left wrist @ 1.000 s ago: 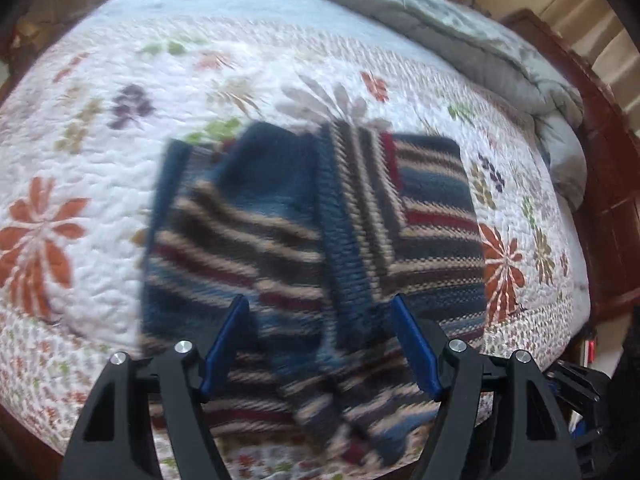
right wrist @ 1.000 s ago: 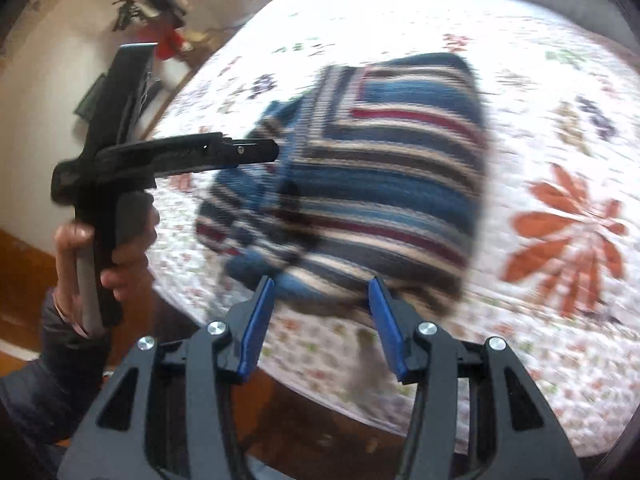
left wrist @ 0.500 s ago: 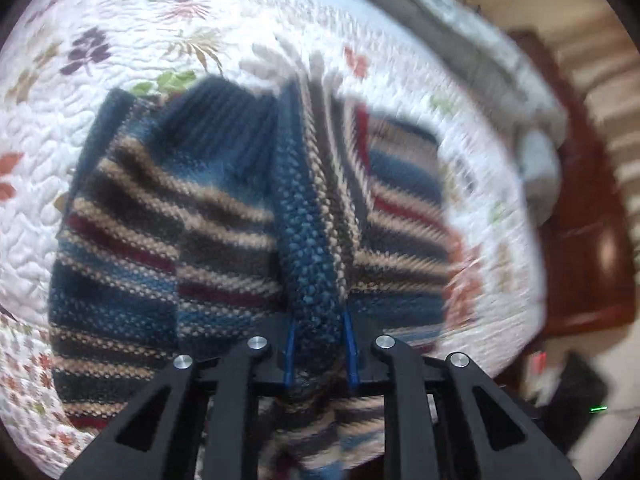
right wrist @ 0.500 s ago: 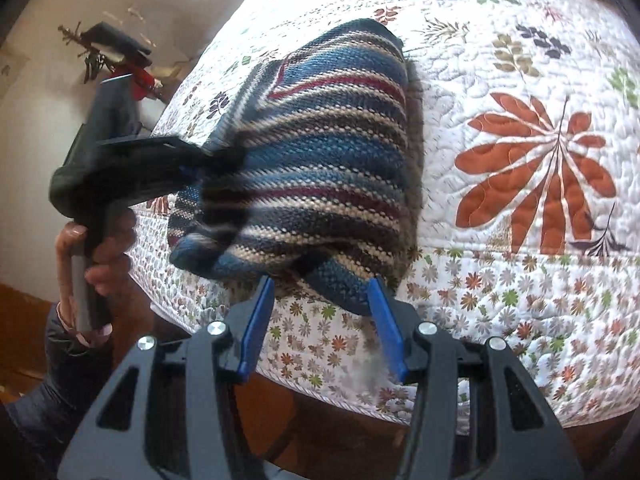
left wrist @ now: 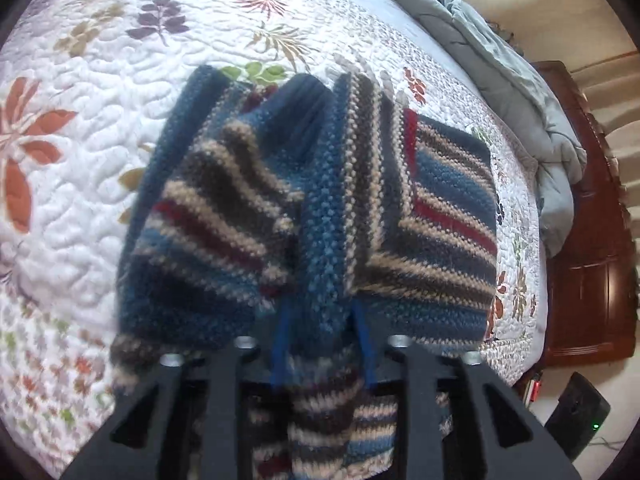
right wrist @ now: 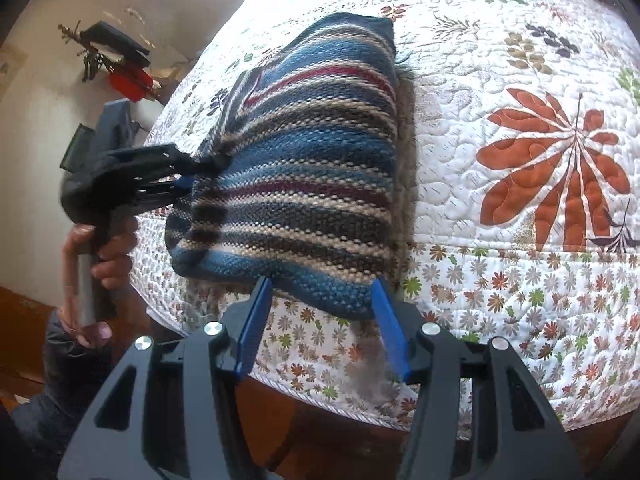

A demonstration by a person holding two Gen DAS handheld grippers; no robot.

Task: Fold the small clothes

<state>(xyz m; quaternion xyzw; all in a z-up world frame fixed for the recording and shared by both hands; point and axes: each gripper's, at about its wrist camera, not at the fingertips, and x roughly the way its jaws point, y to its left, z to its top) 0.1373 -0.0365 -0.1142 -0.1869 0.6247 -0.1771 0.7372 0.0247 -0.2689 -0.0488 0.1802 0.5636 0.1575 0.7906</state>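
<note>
Striped knitted sweater in blue, tan, grey and dark red lies partly folded on the white quilted bedspread with floral print, at the bed's near edge. Your left gripper has a thick blue knitted band of the sweater between its blue fingers, and its jaws are opening. Your right gripper has its fingers spread around the sweater's near corner; you cannot tell whether the pads press it. A rumpled grey duvet sits at the bed's far side.
</note>
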